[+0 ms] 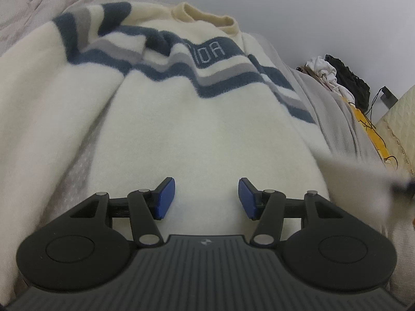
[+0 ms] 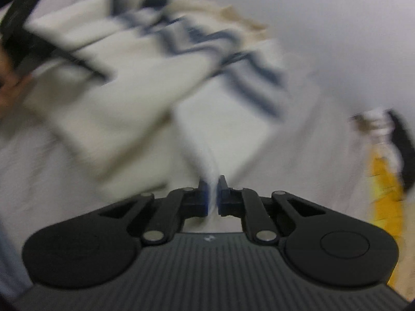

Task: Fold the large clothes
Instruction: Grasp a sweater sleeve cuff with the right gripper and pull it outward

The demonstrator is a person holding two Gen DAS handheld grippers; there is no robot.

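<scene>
Sweater (image 1: 181,119) spread face-up on bed (image 1: 31,2), one sleeve crossed over chest; folding barely begun, we judge. Our left tool (image 1: 206,198) spread, empty, above hem. Right tool (image 2: 213,197) pinching pale fabric edge.

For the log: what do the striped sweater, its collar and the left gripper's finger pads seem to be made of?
Sweater: probably fleece or a brushed knit, matte cream with blue and grey bands; the surface looks fuzzy with soft edges. Collar: a ribbed-looking knit band, yellower beige. Left gripper pads: smooth blue rubber or plastic on black plastic arms.
</scene>
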